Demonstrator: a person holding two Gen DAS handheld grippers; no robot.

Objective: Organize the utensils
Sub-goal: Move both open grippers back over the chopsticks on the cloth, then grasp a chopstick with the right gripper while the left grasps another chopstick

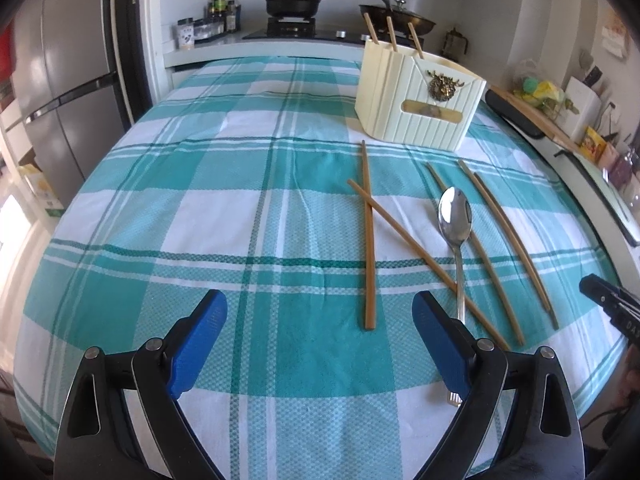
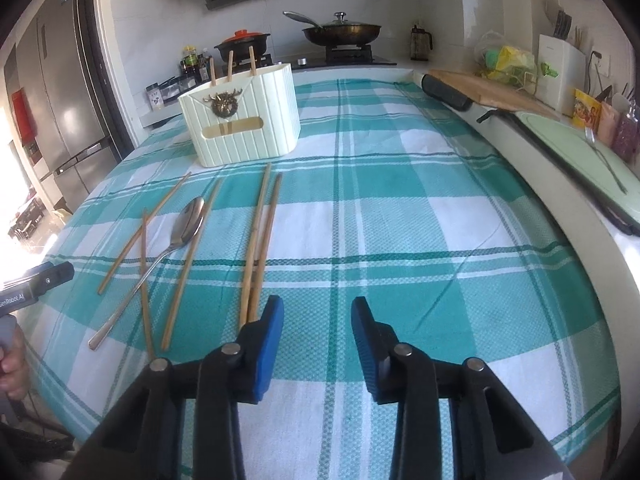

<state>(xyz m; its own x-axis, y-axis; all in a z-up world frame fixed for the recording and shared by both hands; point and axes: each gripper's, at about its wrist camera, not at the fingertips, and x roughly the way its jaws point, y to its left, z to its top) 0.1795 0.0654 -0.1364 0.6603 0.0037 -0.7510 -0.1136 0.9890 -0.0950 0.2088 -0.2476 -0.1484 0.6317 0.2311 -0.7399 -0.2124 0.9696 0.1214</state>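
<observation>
A cream utensil holder (image 1: 420,100) (image 2: 244,120) stands at the far side of the checked cloth with three chopsticks (image 1: 392,34) upright in it. Several loose bamboo chopsticks (image 1: 369,236) (image 2: 262,236) and a metal spoon (image 1: 455,220) (image 2: 188,224) lie flat on the cloth in front of it. My left gripper (image 1: 320,312) is open and empty, above the cloth just left of the utensils. My right gripper (image 2: 318,316) is open and empty, with its left finger next to the near ends of two chopsticks. The right gripper's tip also shows at the left wrist view's right edge (image 1: 604,292).
The table carries a teal and white checked cloth (image 1: 200,220) (image 2: 440,220). Behind it a stove holds a black pot (image 1: 294,0) and a pan (image 2: 340,32). A cutting board (image 2: 492,94) and a green tray (image 2: 580,160) lie along the right counter. A fridge (image 1: 60,80) stands at left.
</observation>
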